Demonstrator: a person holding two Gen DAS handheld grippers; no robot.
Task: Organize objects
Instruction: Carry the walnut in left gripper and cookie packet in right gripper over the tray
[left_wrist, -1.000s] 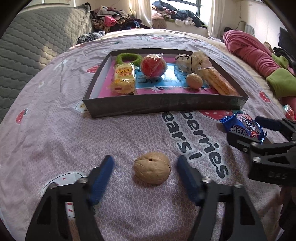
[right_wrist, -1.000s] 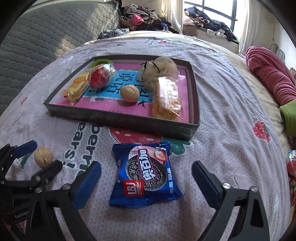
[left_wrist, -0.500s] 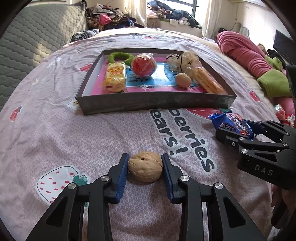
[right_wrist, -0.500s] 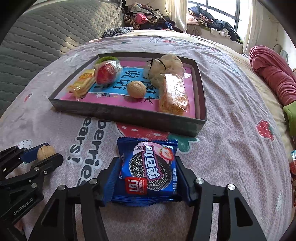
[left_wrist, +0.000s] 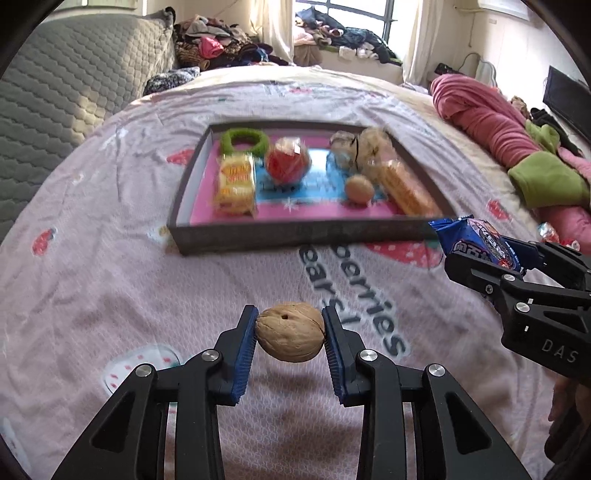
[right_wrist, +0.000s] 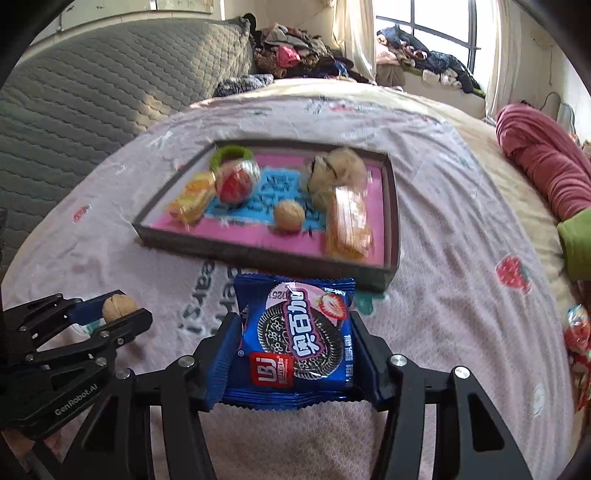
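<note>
the left gripper (left_wrist: 290, 332) clamps a tan walnut (left_wrist: 290, 331) above the bedsheet (left_wrist: 110, 295); the right gripper (right_wrist: 293, 354) clamps a blue cookie packet (right_wrist: 295, 332) just before the tray (right_wrist: 258, 256) rim, open sheet either side.

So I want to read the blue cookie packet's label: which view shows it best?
The right wrist view: the blue cookie packet faces the camera, print legible, clamped in the right claw. The left wrist view shows it only edge-on at the far right.
</note>
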